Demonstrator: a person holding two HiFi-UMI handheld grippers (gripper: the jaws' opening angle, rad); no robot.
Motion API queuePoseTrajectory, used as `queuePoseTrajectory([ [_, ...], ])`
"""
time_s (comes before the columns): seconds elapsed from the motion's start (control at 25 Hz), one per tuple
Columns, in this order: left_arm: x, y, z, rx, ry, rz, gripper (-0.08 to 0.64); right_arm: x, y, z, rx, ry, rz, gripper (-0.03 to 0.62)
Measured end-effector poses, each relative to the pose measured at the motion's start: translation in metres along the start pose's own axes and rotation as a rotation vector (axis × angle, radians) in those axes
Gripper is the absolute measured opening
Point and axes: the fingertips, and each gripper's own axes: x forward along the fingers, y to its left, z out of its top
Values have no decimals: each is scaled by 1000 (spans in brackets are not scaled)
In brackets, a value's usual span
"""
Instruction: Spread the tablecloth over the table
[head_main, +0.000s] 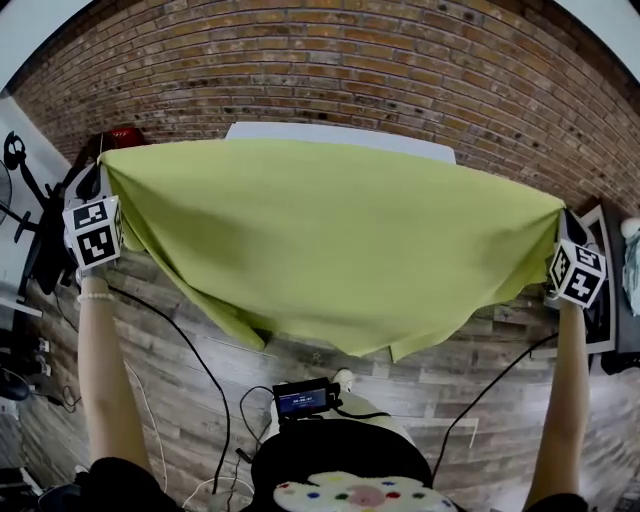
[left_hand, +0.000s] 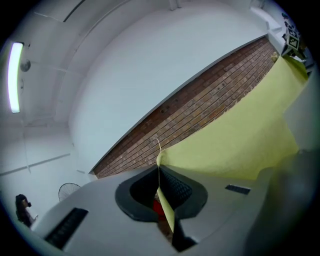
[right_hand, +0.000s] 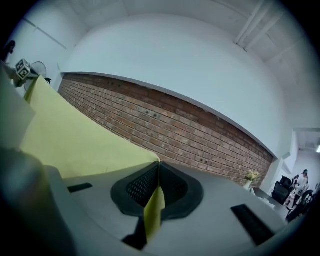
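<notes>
A lime-green tablecloth (head_main: 330, 240) hangs stretched wide in the air between my two grippers, sagging to a point low in the middle. It hides most of the white table (head_main: 340, 133), of which only the far edge shows against the brick wall. My left gripper (head_main: 103, 175) is shut on the cloth's left corner, and my right gripper (head_main: 562, 215) is shut on the right corner. In the left gripper view the cloth (left_hand: 240, 135) is pinched between the shut pads (left_hand: 176, 186). The right gripper view shows the cloth (right_hand: 70, 135) clamped in the same way.
A brick wall (head_main: 330, 70) stands behind the table. Wood-plank floor (head_main: 190, 340) lies below, with black cables (head_main: 205, 380) running across it. A dark stand and equipment (head_main: 30, 250) sit at the left, and a framed board (head_main: 605, 290) at the right.
</notes>
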Motion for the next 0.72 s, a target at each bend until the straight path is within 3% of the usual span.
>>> queuePoseTrajectory([
  [0.4,4,-12,6,10,21,33,17,33,-4,-3,-16,-3,45,34],
  [0.72,58,-25,-1,-8,40,0,16,55,9,0,-4,26,24,34],
])
